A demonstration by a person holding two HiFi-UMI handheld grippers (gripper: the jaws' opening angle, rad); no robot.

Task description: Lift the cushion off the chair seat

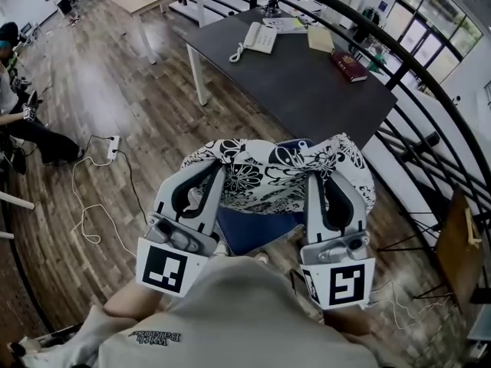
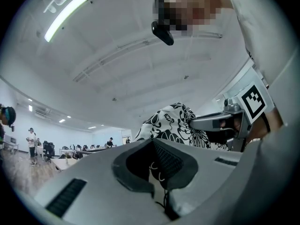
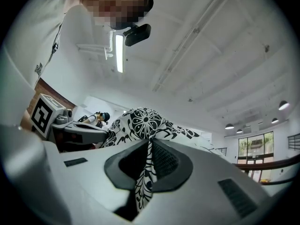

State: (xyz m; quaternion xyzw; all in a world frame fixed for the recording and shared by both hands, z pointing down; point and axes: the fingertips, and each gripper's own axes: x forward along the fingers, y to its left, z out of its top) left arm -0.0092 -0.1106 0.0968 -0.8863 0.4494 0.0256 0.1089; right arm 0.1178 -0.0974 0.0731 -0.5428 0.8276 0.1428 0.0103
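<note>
Left tool (image 1: 201, 176) clenched on the left edge of the cushion (image 1: 268, 171), fabric pinched between its jaws. Right tool (image 1: 328, 181) likewise clamped on the right edge, with a fold of patterned cloth running through the jaws. Cushion hangs between both tools, over the blue chair seat (image 1: 249, 230). Dark counter (image 1: 307, 83) with a phone (image 1: 259, 37) sits beyond.

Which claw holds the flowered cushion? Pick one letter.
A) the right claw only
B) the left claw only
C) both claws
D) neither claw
C: the left claw and the right claw are each shut on an edge of the cushion, with fabric pinched in both.
</note>
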